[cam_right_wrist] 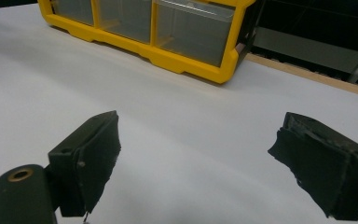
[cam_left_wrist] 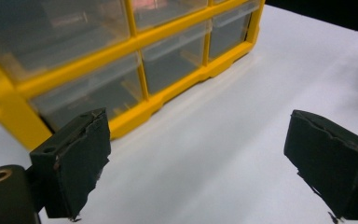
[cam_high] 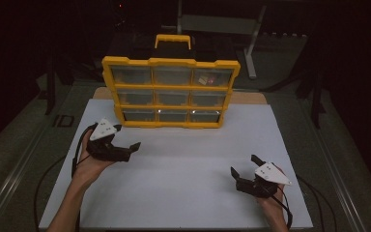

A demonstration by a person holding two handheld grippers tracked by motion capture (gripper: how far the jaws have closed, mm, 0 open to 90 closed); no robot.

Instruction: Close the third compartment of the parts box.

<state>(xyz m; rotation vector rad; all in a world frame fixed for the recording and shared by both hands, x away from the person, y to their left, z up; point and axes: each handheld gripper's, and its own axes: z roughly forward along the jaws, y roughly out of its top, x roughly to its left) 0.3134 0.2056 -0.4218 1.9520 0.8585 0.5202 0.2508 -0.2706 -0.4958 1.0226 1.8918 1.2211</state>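
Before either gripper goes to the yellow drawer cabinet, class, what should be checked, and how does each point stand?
1. Left gripper jaws open, nothing between them: ok.
2. Right gripper jaws open, nothing between them: ok.
3. White tabletop bare between the grippers and the drawer cabinet: ok.
4. Cabinet upright, all nine drawers pushed in: ok.
5. Left gripper near the bottom-left drawer but not touching it: ok.
6. What the drawers hold: cannot tell, apart from something pale and reddish in the top-right drawer.
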